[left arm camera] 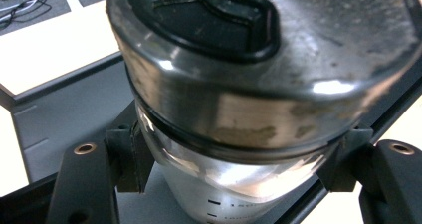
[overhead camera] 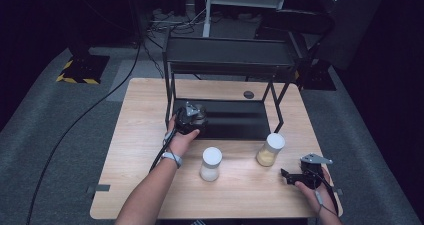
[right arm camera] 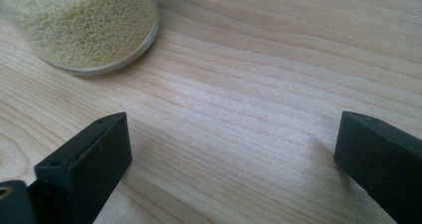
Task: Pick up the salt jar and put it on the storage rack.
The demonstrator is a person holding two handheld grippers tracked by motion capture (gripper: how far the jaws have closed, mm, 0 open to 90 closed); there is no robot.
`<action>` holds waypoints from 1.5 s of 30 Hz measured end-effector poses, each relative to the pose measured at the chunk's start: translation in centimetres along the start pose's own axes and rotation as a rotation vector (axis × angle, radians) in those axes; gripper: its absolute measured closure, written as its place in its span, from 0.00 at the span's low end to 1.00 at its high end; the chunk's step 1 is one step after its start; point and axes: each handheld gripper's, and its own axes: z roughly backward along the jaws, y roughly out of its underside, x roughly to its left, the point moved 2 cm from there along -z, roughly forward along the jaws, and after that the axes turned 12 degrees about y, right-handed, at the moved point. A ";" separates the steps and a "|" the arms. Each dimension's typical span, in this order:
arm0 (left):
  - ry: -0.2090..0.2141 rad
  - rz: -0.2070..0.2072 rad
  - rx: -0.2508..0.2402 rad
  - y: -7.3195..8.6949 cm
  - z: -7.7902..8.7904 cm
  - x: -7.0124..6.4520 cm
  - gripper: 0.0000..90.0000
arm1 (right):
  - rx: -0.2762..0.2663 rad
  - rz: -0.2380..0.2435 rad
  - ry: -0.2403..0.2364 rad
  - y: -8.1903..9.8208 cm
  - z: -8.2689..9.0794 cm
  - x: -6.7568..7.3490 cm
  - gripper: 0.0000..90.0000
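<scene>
Left gripper (overhead camera: pixel 192 119): clamped on steel-lidded jar (left arm camera: pixel 259 84) over shelf tray (overhead camera: pixel 235 120), twelve o'clock, for shelving; right gripper (overhead camera: pixel 295 177) agape, idle.

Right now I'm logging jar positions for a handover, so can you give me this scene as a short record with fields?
surface: light wooden table
rack: black metal two-tier shelf at the table's far side
left gripper: shut on a clear glass jar with a metal lid, over the rack's lower tray
right gripper: open, nothing between its jaws, low over the table
white-lidded jar of pale powder: upright, table centre
jar of yellow grains: upright, right of it
</scene>
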 end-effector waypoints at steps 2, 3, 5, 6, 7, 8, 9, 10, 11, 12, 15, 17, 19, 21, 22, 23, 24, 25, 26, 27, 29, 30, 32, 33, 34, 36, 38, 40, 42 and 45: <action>0.005 0.001 0.005 0.0 -0.2 0.1 0.34 | 0.000 0.001 0.000 0.0 0.0 0.0 0.01; 0.005 0.002 0.007 0.0 -0.3 0.1 0.34 | 0.000 0.000 0.000 0.0 0.0 0.0 0.01; 0.011 0.004 0.010 0.1 -0.4 0.2 0.34 | 0.000 0.001 0.000 0.0 0.0 0.0 0.01; 0.011 0.005 0.012 0.1 -0.5 0.1 0.34 | 0.000 0.000 0.000 0.0 0.0 0.0 0.01; 0.011 0.008 0.013 0.1 -0.6 0.1 0.34 | 0.000 0.000 0.000 0.0 0.0 0.0 0.01; 0.010 0.009 0.017 0.1 -0.7 0.1 0.34 | 0.000 0.000 0.000 0.0 0.0 0.0 0.01; 0.012 0.008 0.019 0.2 -0.8 0.2 0.34 | 0.000 0.000 0.000 0.0 0.0 0.0 0.01; 0.013 0.011 0.026 0.2 -0.9 0.2 0.34 | 0.000 0.001 0.000 0.0 0.0 0.0 0.01; 0.017 0.019 0.018 0.4 -1.0 0.3 0.34 | 0.000 0.000 0.000 0.0 0.0 0.0 0.01; 0.019 0.021 0.015 0.4 -1.0 0.4 0.34 | 0.000 0.000 0.000 0.0 0.0 0.0 0.01; 0.017 0.022 0.015 0.4 -1.0 0.4 0.34 | 0.000 0.000 0.000 0.0 0.0 0.0 0.01; 0.020 0.021 0.016 0.4 -1.0 0.5 0.34 | 0.000 0.000 0.000 0.0 0.0 0.0 0.01; 0.018 0.025 0.019 0.3 -1.0 0.5 0.33 | 0.000 0.001 0.000 0.0 0.0 0.0 0.01; 0.013 0.034 0.009 0.3 -0.9 0.3 0.32 | 0.000 0.000 0.000 0.0 0.0 0.0 0.01; 0.007 0.040 -0.002 0.2 -0.8 0.2 0.28 | 0.000 0.000 0.000 0.0 0.0 0.0 0.01; 0.004 0.043 -0.011 0.1 -0.6 0.1 0.23 | 0.000 0.001 0.000 0.0 0.0 0.0 0.01; 0.006 0.044 -0.025 0.0 -0.4 0.0 0.21 | 0.000 0.001 0.000 0.0 0.0 0.0 0.01; 0.006 0.044 -0.036 -0.2 -0.2 -0.2 0.19 | 0.000 0.001 0.000 0.0 0.0 0.0 0.01; 0.004 0.041 -0.044 -0.4 0.0 -0.3 0.17 | 0.000 0.001 0.000 0.0 0.0 0.0 0.01; 0.006 0.037 -0.053 -0.7 0.3 -0.5 0.17 | 0.000 0.001 0.000 0.0 0.0 0.0 0.01; 0.009 0.034 -0.071 -1.1 0.8 -0.7 0.16 | 0.000 0.000 0.000 0.0 0.0 0.0 0.01; 0.010 0.028 -0.075 -1.4 1.1 -0.8 0.16 | 0.000 0.001 0.000 0.0 0.0 0.0 0.01; 0.015 0.026 -0.096 -1.7 1.7 -1.0 0.16 | 0.000 0.001 0.000 0.0 0.0 0.0 0.01; 0.016 0.018 -0.097 -2.0 2.0 -1.2 0.15 | 0.000 0.001 0.000 0.0 0.0 0.0 0.01; 0.017 0.011 -0.100 -2.2 2.3 -1.4 0.15 | 0.000 0.001 0.000 0.0 0.0 0.0 0.01; 0.014 0.006 -0.107 -2.5 3.0 -1.8 0.14 | 0.000 0.001 0.000 0.0 0.0 0.0 0.01; 0.017 0.001 -0.119 -2.8 3.8 -2.0 0.15 | 0.000 0.001 -0.001 0.0 0.0 0.0 0.01; 0.020 -0.006 -0.127 -3.1 4.7 -2.3 0.15 | 0.000 0.002 -0.002 0.0 0.0 0.0 0.01; 0.019 -0.014 -0.132 -3.2 5.3 -2.6 0.15 | 0.000 0.005 -0.005 0.0 0.0 -0.1 0.01; 0.015 -0.023 -0.137 -3.3 6.4 -3.0 0.15 | -0.002 0.009 -0.008 -0.1 -0.1 -0.2 0.02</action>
